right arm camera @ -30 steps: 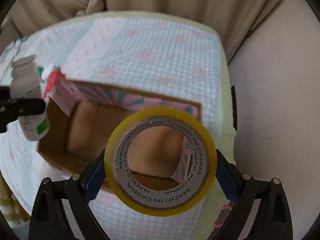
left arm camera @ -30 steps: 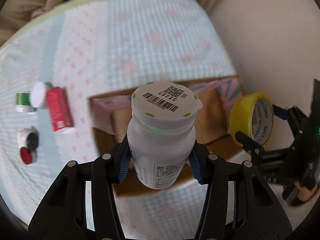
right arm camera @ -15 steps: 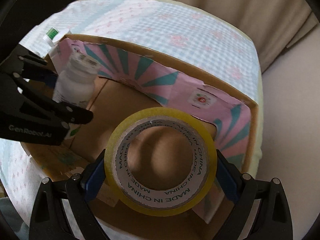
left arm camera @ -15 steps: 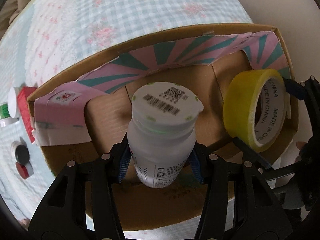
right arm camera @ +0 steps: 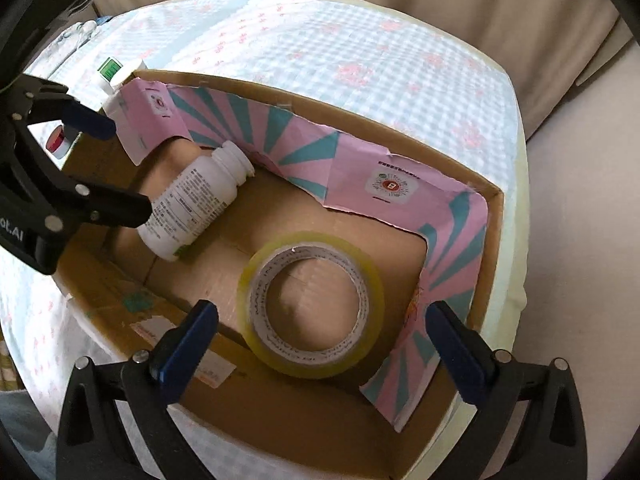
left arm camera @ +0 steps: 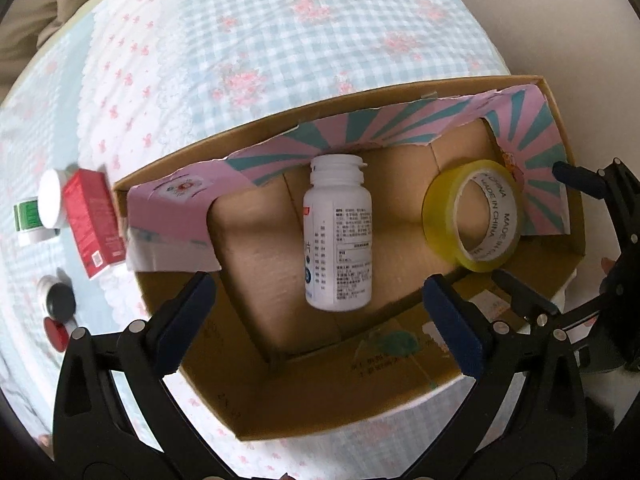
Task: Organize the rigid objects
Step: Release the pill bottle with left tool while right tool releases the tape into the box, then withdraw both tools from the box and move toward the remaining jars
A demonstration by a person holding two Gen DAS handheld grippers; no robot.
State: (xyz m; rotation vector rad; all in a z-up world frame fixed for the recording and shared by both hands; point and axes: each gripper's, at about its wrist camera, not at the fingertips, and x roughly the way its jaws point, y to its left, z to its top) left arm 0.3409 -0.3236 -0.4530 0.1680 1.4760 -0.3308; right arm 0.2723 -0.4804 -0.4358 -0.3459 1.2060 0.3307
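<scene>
A white pill bottle [left arm camera: 338,236] lies on its side on the floor of an open cardboard box [left arm camera: 320,396]; it also shows in the right wrist view [right arm camera: 196,204]. A yellow tape roll [left arm camera: 474,216] rests in the box's right part, seen flat in the right wrist view [right arm camera: 312,304]. My left gripper [left arm camera: 320,320] is open and empty above the box's near wall. My right gripper [right arm camera: 320,344] is open and empty just above the tape roll. The box [right arm camera: 280,424] has pink and teal paper lining.
On the checked cloth left of the box lie a red carton [left arm camera: 94,216], a green-labelled white jar [left arm camera: 38,216] and small black and red caps [left arm camera: 60,312]. The table edge and a pale floor [right arm camera: 580,280] are to the right. Curtains hang behind.
Both grippers opened. The bottle dropped from my left gripper and lies in the box. The tape roll left my right gripper and lies on the box floor.
</scene>
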